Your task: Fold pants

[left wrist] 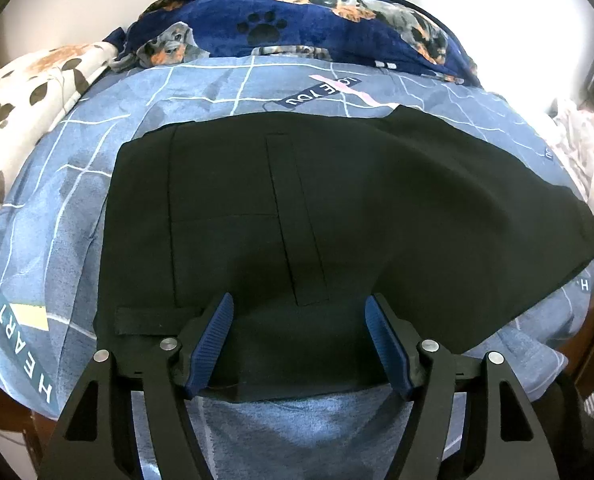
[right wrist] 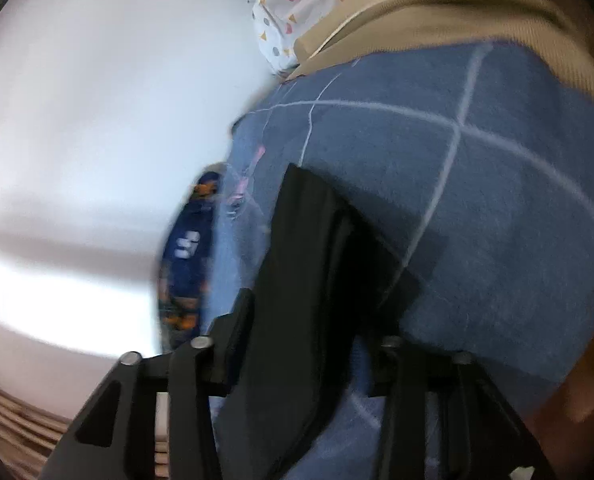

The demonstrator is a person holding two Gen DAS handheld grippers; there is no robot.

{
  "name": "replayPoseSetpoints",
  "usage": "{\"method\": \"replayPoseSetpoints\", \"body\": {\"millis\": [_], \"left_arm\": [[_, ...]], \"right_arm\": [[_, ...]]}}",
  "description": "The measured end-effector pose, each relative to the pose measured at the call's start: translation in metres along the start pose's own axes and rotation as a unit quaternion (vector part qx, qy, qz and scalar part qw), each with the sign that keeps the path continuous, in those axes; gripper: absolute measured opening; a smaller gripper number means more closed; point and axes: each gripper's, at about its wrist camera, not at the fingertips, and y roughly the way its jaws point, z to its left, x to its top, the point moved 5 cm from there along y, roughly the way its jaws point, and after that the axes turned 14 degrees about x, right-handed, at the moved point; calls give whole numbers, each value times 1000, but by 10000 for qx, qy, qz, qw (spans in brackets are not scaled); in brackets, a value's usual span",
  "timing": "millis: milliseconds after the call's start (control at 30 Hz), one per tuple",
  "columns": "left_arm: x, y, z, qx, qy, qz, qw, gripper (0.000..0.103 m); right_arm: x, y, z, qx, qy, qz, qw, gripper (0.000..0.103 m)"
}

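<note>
Black pants (left wrist: 337, 200) lie spread flat on the blue checked bed sheet (left wrist: 77, 200), waistband end nearest the camera. My left gripper (left wrist: 299, 302) hovers just over that near edge, open, its blue pads (left wrist: 217, 332) apart with cloth beneath them but not pinched. The right wrist view is blurred and tilted. There a fold of the black pants (right wrist: 317, 260) rises off the sheet (right wrist: 477, 200) and runs down between the jaws of my right gripper (right wrist: 313, 344), which looks shut on it. The cloth hides the right fingertips.
A navy dog-print blanket (left wrist: 297, 20) is heaped at the bed's far side, and a cream paw-print blanket (left wrist: 25, 92) lies at the left. Pale patterned fabric (left wrist: 585, 152) sits off the right edge. A white wall (right wrist: 97, 120) stands behind the bed.
</note>
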Motion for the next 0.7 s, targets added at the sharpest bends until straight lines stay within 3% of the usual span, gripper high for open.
{"method": "replayPoseSetpoints", "body": {"millis": [33,167,467,700], "left_arm": [[-1,0,-1,6,-10,-5,10000,70],[0,-1,-2,-60,-12,-3,10000,71],[0,-4,1,-243,-158,-68,9996,71],[5,-14,11,-92,-409,-216,9989,71]], "right_arm": [[2,3,-3,-289,3,85,9995,8],[8,0,5,-714,-354,49,9968,8],[5,-8,-9,-334,140,-270,9990,8],[4,-9,9,-386,-38,-307,9988,9]]}}
